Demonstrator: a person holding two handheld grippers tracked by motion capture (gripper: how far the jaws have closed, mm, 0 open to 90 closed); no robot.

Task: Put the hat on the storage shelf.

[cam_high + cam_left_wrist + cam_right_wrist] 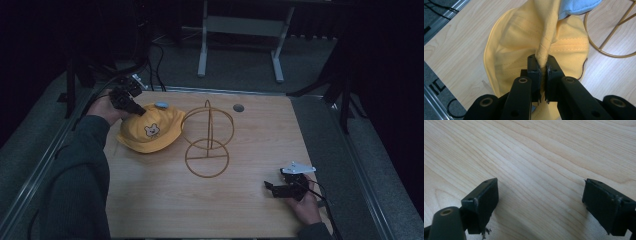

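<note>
A yellow child's hat point(150, 131) with a bear patch lies at the left of the wooden table point(240, 210), its brim lifted on the left side. My left gripper point(137, 109) is shut on a pinched fold of the hat point(529, 37), with the jaws pressed tight on the cloth. A pale blue piece point(577, 6) of the hat hangs above. A gold wire stand point(207, 140) with two rings stands just right of the hat. My right gripper point(272, 189) rests low over bare table at the front right, open, with nothing between its pads point(486, 200).
A round grommet hole point(238, 107) sits near the table's far edge. A metal rail point(55, 145) runs along the table's left side. A grey desk frame point(240, 30) stands on the floor beyond. The gold ring point(609, 35) lies close to the hat's right side.
</note>
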